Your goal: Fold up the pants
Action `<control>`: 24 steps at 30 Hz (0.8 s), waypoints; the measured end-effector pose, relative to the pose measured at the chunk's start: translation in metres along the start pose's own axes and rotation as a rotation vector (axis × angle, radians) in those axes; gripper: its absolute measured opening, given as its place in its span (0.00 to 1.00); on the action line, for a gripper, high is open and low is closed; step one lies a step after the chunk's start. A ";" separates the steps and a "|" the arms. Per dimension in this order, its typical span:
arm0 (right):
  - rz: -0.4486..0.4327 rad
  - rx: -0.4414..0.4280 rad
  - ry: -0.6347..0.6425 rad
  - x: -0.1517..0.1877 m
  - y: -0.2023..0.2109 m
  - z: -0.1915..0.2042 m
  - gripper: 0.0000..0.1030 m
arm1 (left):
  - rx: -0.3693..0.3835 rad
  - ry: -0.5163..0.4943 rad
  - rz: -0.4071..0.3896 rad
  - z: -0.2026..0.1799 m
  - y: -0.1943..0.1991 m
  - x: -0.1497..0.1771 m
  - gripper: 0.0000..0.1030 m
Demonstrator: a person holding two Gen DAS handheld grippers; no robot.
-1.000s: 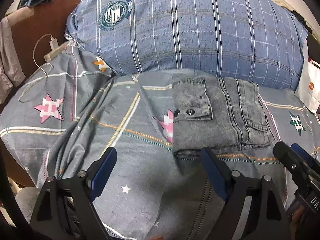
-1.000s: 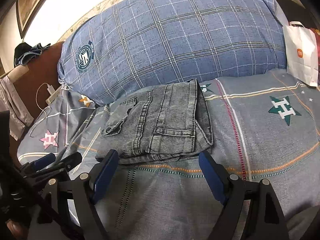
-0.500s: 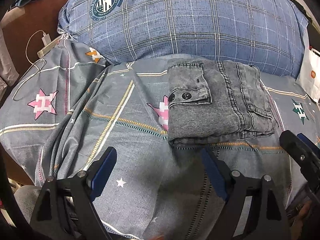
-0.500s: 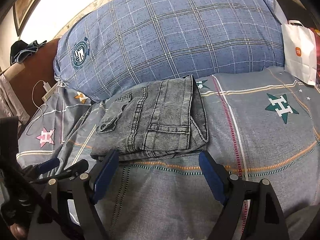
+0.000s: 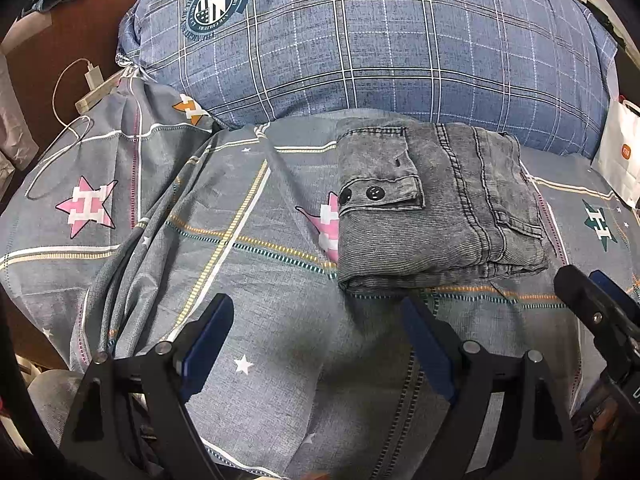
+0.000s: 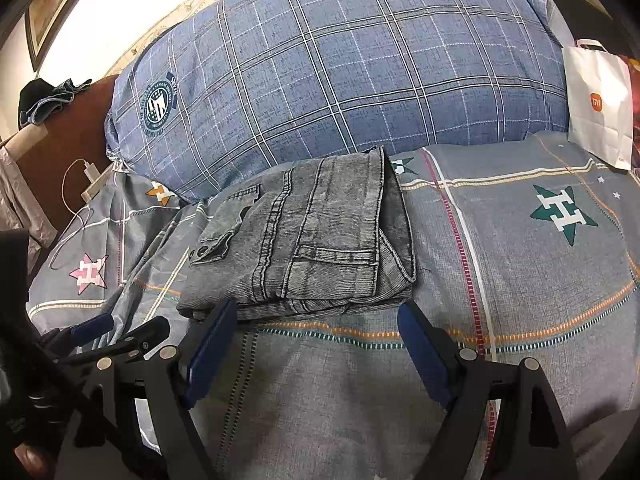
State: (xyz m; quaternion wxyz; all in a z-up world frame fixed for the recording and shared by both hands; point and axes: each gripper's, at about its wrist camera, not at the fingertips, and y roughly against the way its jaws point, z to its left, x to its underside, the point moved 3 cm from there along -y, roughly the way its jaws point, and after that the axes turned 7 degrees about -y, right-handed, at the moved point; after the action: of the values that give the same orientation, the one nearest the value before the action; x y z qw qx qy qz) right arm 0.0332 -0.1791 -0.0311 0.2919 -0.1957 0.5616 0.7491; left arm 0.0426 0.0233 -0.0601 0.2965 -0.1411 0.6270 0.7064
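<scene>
- Left gripper (image 5: 312, 332) and right gripper (image 6: 316, 332) hover nearest, jaws wide apart and empty
- Just beyond, the folded grey pants (image 5: 436, 208) lie on the star-printed bedsheet (image 5: 248, 288)
- Farther, a blue plaid pillow (image 6: 340, 72) with a round crest, lettering unreadable; far right, a white paper bag (image 6: 598, 108) bearing an orange "mi" logo

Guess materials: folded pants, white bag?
Folded pants: looks like washed grey denim or fine-ribbed cotton; mottled fade, heavy double stitching, faint ribbing, matte. White bag: probably matte paper; stiff flat faces, sharp creases, stands upright.
</scene>
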 end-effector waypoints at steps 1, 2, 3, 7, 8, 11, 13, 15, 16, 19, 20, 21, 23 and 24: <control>-0.003 0.000 0.001 0.000 0.001 0.000 0.84 | -0.003 -0.002 -0.003 0.000 0.000 0.000 0.82; -0.004 0.001 0.001 0.001 0.001 0.000 0.84 | -0.005 -0.005 -0.004 -0.001 0.001 0.000 0.82; -0.003 0.001 0.000 0.001 0.001 0.000 0.84 | -0.006 -0.007 -0.003 -0.001 0.000 0.000 0.82; -0.003 0.003 -0.001 0.001 0.001 -0.001 0.84 | -0.004 0.000 0.000 0.001 0.000 0.001 0.82; -0.003 0.002 0.000 0.000 0.001 -0.001 0.84 | -0.004 0.000 0.000 0.001 0.000 0.000 0.82; -0.002 0.002 0.000 0.001 0.001 -0.001 0.84 | -0.006 0.000 -0.001 0.001 0.000 0.000 0.82; -0.001 0.002 0.001 0.000 0.001 -0.001 0.84 | -0.005 0.000 0.000 0.001 0.000 0.001 0.82; 0.000 0.002 0.002 0.000 0.001 -0.001 0.84 | -0.006 -0.001 0.000 0.001 0.000 0.001 0.82; 0.000 0.002 0.002 0.000 0.001 -0.001 0.84 | -0.006 -0.001 -0.001 0.000 0.000 0.001 0.82; 0.000 0.003 0.002 0.000 0.001 0.000 0.84 | -0.005 0.000 -0.001 0.001 0.000 0.001 0.82; -0.001 0.003 0.001 0.000 0.001 0.000 0.84 | -0.005 -0.002 0.000 0.001 -0.001 0.001 0.82; -0.001 0.002 0.001 0.000 0.001 0.000 0.84 | -0.006 -0.002 0.000 0.001 -0.001 0.001 0.82; -0.001 0.002 0.001 0.001 0.001 -0.001 0.84 | -0.006 -0.002 0.000 0.001 -0.001 0.001 0.82; -0.001 0.002 0.001 0.000 0.001 -0.001 0.84 | -0.006 -0.001 0.000 0.001 -0.001 0.001 0.82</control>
State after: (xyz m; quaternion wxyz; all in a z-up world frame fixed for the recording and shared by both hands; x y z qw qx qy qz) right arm 0.0322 -0.1797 -0.0311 0.2920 -0.1960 0.5624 0.7483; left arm 0.0427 0.0242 -0.0610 0.2964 -0.1415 0.6248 0.7083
